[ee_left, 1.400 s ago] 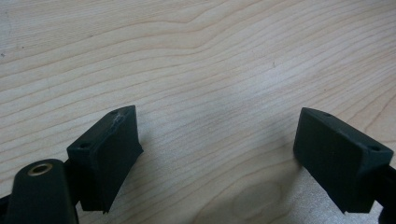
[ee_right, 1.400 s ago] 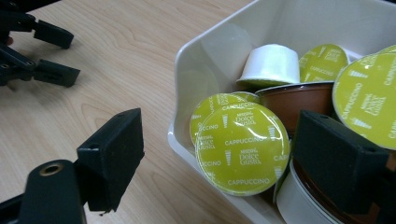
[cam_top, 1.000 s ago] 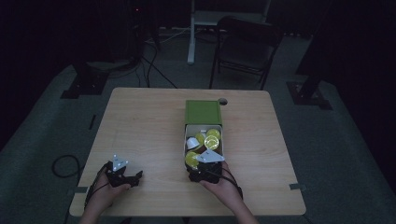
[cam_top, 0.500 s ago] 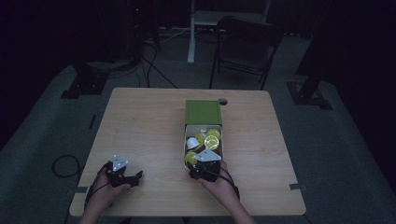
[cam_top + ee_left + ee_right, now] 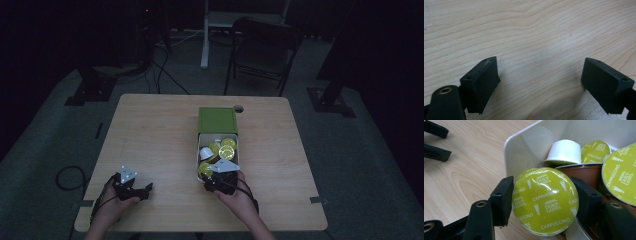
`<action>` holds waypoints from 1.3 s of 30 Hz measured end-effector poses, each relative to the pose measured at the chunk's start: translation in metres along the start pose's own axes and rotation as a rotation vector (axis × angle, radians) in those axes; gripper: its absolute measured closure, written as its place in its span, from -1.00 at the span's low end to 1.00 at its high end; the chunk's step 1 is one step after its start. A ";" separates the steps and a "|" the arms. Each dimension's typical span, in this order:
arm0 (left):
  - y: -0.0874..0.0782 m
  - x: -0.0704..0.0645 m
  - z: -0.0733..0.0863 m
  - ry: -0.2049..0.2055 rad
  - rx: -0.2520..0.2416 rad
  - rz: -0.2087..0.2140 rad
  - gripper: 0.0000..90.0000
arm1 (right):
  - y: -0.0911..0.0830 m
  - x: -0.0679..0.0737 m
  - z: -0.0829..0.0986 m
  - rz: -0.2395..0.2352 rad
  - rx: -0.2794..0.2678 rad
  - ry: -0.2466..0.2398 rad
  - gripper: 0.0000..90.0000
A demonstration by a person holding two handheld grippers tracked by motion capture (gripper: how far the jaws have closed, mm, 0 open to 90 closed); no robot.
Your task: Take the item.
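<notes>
Meanwhile, the right gripper (image 5: 544, 200) pinches one capsule (image 5: 545, 201) between its fingers (image 5: 502, 200) above the box (image 5: 524, 145), others unpicked beyond; left gripper (image 5: 541, 82) spread, empty.

One camera hangs high above the person's side and looks forward and down, far enough back to take in the whole pale wooden tabletop (image 5: 160, 130), the dark floor and a black folding chair (image 5: 262, 50) beyond. A second camera rides the left gripper (image 5: 540, 75) and stares almost straight down at bare wood grain from very close. A third rides the right gripper (image 5: 545, 200), close up, angled along its jaws into the near end of the white rectangular box (image 5: 524, 145) with the lime-green foil-topped capsules (image 5: 545, 201). That same box (image 5: 198, 150) sits right of centre in the high view, the part those two share.
</notes>
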State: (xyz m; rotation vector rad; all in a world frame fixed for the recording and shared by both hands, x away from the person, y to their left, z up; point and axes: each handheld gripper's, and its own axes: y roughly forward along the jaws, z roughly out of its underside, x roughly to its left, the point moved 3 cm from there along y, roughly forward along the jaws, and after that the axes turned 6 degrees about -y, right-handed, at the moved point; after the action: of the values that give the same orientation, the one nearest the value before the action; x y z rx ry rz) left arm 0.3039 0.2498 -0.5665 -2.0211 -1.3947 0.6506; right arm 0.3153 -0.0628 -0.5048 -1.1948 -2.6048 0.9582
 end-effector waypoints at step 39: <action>0.000 0.000 0.000 0.000 0.000 0.000 -0.66 | -0.065 -0.055 -0.019 0.059 -0.118 0.042 -0.12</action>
State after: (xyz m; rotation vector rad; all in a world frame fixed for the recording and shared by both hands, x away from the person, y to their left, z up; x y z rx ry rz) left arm 0.3039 0.2498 -0.5665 -2.0211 -1.3950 0.6509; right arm 0.3181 -0.1247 -0.4426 -1.3105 -2.6400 0.7900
